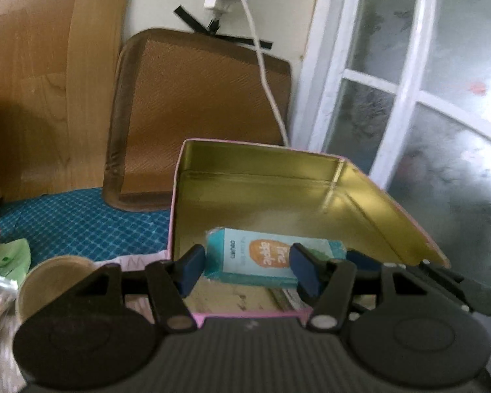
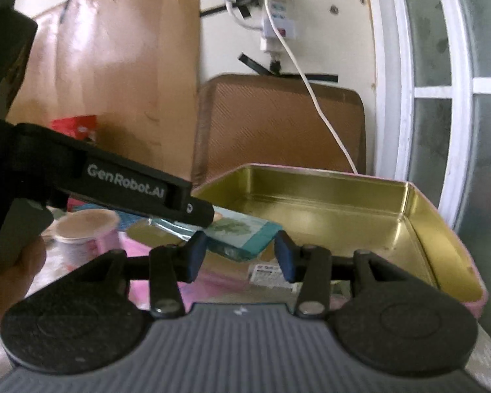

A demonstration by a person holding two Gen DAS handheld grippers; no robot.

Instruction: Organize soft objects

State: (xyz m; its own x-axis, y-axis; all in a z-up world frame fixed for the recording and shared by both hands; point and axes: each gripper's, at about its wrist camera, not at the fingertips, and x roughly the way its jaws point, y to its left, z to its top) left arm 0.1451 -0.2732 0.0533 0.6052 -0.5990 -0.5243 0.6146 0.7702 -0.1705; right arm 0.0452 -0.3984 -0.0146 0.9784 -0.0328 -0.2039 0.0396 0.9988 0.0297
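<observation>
The left gripper (image 1: 248, 270) grips a teal tissue pack (image 1: 265, 258) between its blue pads, over the open gold-lined tin (image 1: 360, 196) ahead. The right gripper (image 2: 240, 255) closes on the same pack (image 2: 242, 235) from its other end, the tin (image 2: 409, 216) ahead and to its right.

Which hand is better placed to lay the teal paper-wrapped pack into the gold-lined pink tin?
Probably the right. The right tool flanks the teal paper-wrapped pack squarely, with bare floor of the gold-lined pink tin just ahead. The left tool meets only the pack's corner. Whether either grips is unclear.
</observation>
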